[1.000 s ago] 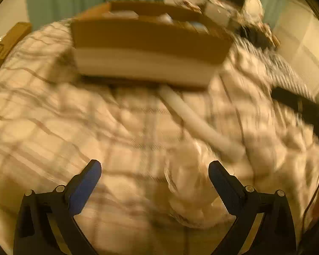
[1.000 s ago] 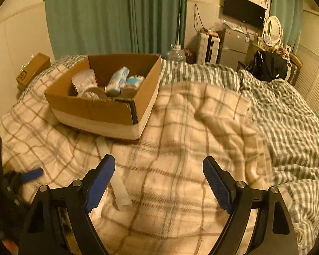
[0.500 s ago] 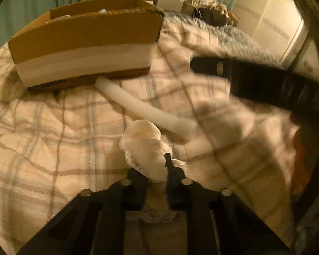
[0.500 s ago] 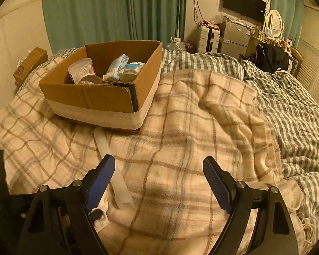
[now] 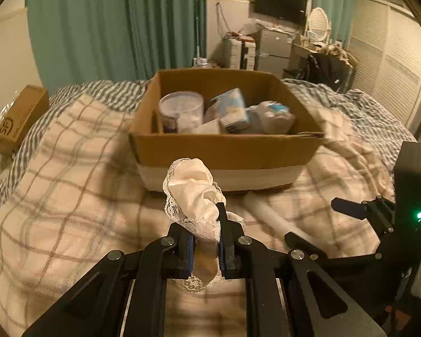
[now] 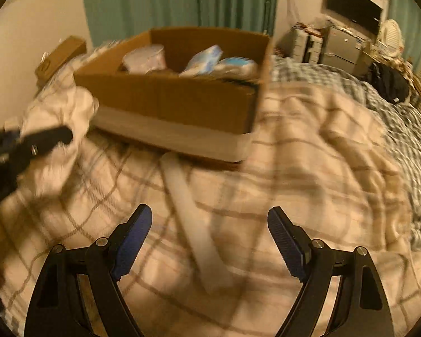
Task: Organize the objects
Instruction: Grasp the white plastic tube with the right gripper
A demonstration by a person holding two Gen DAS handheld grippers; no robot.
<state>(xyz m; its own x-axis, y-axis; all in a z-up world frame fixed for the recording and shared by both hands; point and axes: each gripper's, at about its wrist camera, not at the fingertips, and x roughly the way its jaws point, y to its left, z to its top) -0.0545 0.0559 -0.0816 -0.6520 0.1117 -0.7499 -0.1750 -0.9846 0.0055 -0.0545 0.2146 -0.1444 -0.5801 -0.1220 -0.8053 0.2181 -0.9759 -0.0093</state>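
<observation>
My left gripper is shut on a white lace-trimmed cloth and holds it above the plaid blanket, in front of the open cardboard box. The box holds a clear tub and several wrapped packs. A white tube lies on the blanket in front of the box. My right gripper is open and empty, its jaws on either side of the tube and above it. The left gripper with the cloth shows in the right wrist view, and the right gripper in the left wrist view.
A cream plaid blanket covers the bed, over a grey checked duvet. A small brown box sits at the left bed edge. Green curtains, a TV and cluttered furniture stand behind.
My left gripper closed on the lace cloth and lifted it off the blanket toward the box. My right gripper moved down and left to straddle the white tube.
</observation>
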